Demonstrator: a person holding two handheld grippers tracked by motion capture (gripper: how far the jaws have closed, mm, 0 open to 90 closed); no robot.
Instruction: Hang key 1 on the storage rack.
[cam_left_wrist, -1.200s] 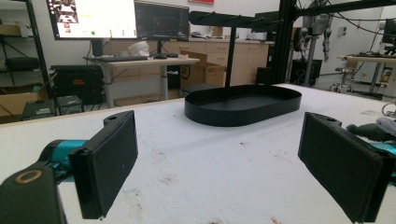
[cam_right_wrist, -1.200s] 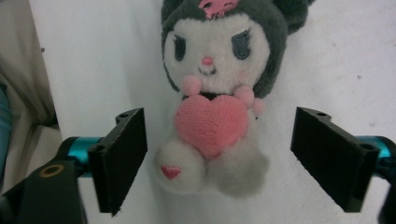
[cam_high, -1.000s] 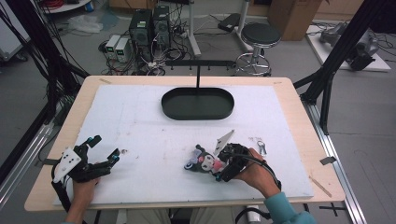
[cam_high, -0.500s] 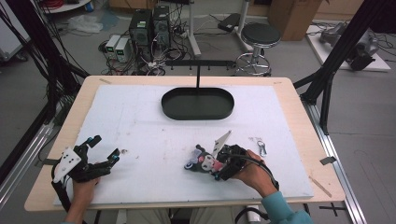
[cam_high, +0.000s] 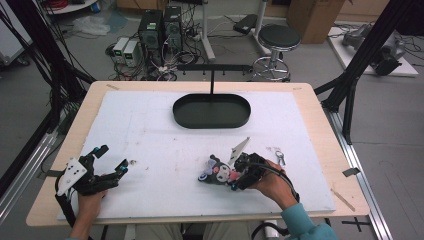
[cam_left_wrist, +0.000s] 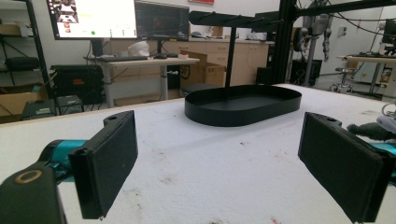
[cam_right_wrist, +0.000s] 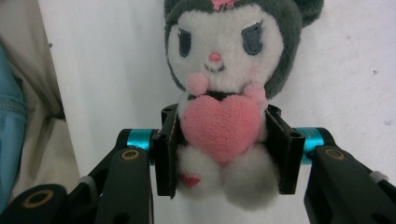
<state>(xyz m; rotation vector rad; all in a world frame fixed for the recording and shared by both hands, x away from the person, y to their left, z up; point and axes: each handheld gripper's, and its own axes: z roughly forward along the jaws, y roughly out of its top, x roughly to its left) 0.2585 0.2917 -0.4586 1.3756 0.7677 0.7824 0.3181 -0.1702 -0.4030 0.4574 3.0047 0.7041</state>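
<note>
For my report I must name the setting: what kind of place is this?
Probably a robotics lab or workshop. Computers and tangled cables sit on the floor behind the table, monitors stand on a desk, and black frame posts flank the table.

High view hangs above the person's side, looks fwd and down over the whole table (cam_high: 150, 130). Left gripper view sits low near the tabletop, faces across to the black tray (cam_left_wrist: 243, 105), also seen in high view (cam_high: 211, 111). Right gripper view is v. close on the plush toy (cam_right_wrist: 229, 93), shared w/ high view (cam_high: 216, 172).
</note>
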